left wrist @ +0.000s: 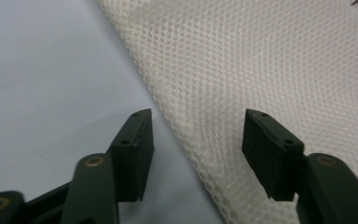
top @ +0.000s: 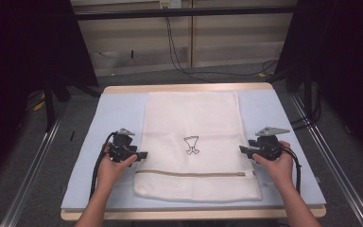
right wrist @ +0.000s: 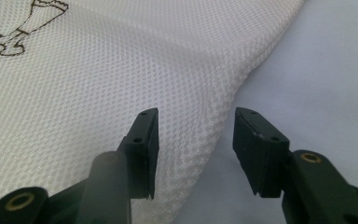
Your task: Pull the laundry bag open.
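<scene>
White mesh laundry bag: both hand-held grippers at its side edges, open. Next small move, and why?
Probably close both at once on the edges. The left hand-held gripper and right hand-held gripper each stand open, jaws straddling a side edge of the white mesh laundry bag, which lies flat on the pale blue mat. Nothing is gripped yet, so a pinch likely comes before any lift or fold.

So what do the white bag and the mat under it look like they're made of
Bag: looks like a soft synthetic mesh, matt off-white; both gripper views show a fine honeycomb of tiny holes, and a tan zipper crosses the near end. Mat: smooth, pale blue, no weave or grain visible, perhaps foam or plastic sheet, which the look leaves open.
</scene>
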A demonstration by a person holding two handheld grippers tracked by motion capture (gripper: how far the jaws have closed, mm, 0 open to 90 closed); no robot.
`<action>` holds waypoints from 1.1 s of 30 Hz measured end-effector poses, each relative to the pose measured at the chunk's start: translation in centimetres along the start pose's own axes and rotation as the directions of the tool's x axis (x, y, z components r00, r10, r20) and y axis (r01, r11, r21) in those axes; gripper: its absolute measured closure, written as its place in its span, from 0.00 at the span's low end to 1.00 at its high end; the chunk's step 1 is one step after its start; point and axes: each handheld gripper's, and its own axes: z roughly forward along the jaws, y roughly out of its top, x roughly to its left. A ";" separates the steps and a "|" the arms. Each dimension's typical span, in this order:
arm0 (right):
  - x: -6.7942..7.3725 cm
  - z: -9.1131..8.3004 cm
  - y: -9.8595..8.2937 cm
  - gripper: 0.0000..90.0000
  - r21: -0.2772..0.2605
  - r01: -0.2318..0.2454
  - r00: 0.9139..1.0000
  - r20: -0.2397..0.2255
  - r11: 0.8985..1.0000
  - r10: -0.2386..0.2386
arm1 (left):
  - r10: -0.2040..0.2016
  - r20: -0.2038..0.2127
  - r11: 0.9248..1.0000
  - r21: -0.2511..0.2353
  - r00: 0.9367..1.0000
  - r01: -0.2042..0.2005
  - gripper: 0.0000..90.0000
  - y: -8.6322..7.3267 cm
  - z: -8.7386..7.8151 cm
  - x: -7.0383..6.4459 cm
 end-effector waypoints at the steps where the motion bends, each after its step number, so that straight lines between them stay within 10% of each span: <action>1: 0.0 -0.1 -0.1 0.59 -0.002 -0.005 1.000 0.001 1.000 0.005 | 0.000 -0.023 1.000 0.002 1.000 0.000 0.53 0.0 0.0 -0.4; 12: 0.4 -0.1 -0.4 0.91 -0.003 -0.043 0.999 -0.018 0.999 0.043 | -0.020 0.016 0.998 0.062 1.000 0.019 0.93 0.5 -0.1 -0.9; 33: 2.7 1.1 0.7 0.95 -0.013 -0.039 0.997 -0.073 0.999 0.038 | -0.127 -0.003 0.991 0.045 0.992 0.127 0.95 -1.2 -3.0 1.6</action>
